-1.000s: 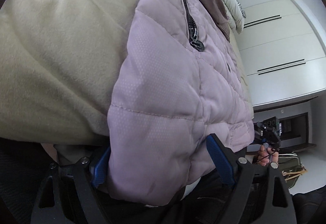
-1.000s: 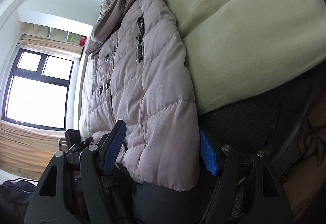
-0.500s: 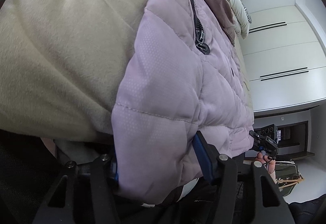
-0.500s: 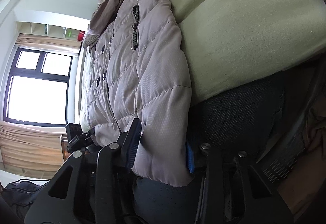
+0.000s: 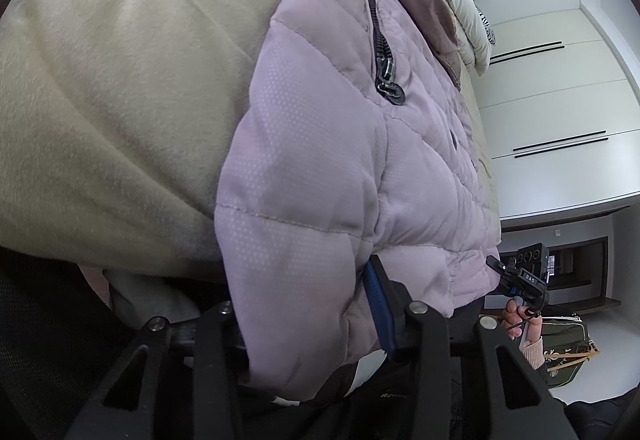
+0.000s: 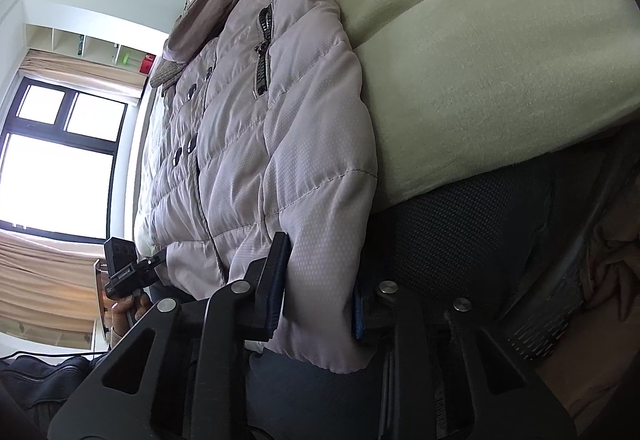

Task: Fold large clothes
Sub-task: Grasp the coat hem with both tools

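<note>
Both tongs are closing on the hem: the left gripper (image 5: 308,304) and right gripper (image 6: 316,300) each pinch a bottom corner of the lilac puffer jacket (image 5: 340,144), which lies flat across the beige bed (image 5: 120,80).

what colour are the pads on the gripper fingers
Blue pads, on black fingers; clearest in the right wrist view.

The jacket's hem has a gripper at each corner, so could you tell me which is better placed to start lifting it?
Right, marginally. The right gripper pinches the jacket hem narrower, though both are closing; the left gripper has bulkier padding between its pads.
</note>
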The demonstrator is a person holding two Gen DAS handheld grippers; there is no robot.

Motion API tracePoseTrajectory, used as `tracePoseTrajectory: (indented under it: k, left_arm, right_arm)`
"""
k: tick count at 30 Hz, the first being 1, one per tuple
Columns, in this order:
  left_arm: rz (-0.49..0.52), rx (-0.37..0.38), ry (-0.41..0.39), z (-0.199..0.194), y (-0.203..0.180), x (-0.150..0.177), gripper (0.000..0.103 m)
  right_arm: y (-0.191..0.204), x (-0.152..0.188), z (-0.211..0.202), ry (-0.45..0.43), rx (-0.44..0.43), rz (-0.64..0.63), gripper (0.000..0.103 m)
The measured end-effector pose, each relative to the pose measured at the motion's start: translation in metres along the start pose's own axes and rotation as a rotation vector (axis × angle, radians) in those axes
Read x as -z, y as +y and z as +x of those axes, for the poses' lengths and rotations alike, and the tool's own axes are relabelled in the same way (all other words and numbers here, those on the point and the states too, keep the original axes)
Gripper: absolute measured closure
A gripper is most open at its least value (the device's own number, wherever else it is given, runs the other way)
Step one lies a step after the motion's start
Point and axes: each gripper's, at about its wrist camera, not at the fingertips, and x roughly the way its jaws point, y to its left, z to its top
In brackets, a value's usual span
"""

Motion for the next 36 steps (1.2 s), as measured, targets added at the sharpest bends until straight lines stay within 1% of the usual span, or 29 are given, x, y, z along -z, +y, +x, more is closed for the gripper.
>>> tracePoseTrajectory:
  k: [6, 8, 11, 14, 19, 29, 36]
  left_arm:
    - [0.009, -0.006, -0.004, -0.003, -0.003, 0.002, 0.066]
    - [0.014, -0.012, -0.006, -0.004, -0.004, 0.001, 0.071]
    - [0.024, -0.025, -0.009, -0.005, -0.008, 0.001, 0.075]
    - [0.031, -0.032, -0.014, -0.006, -0.009, 0.002, 0.078]
    - [0.035, -0.047, -0.021, -0.005, -0.013, 0.003, 0.082]
    - [0.057, -0.062, -0.027, -0.004, -0.020, 0.002, 0.088]
    - [0.086, -0.060, -0.055, -0.019, -0.035, 0.001, 0.091]
  right_arm:
    - [0.011, -0.001, 0.002, -0.009, 0.038, -0.038, 0.083]
    - [0.015, -0.001, 0.003, -0.011, 0.058, -0.054, 0.085]
    - [0.020, -0.003, 0.003, -0.018, 0.081, -0.077, 0.087]
    - [0.026, -0.003, 0.001, -0.023, 0.100, -0.097, 0.089]
    - [0.036, -0.003, 0.001, -0.034, 0.123, -0.133, 0.091]
    - [0.044, -0.006, -0.005, -0.072, 0.122, -0.167, 0.093]
    - [0.058, -0.010, -0.021, -0.139, 0.086, -0.193, 0.094]
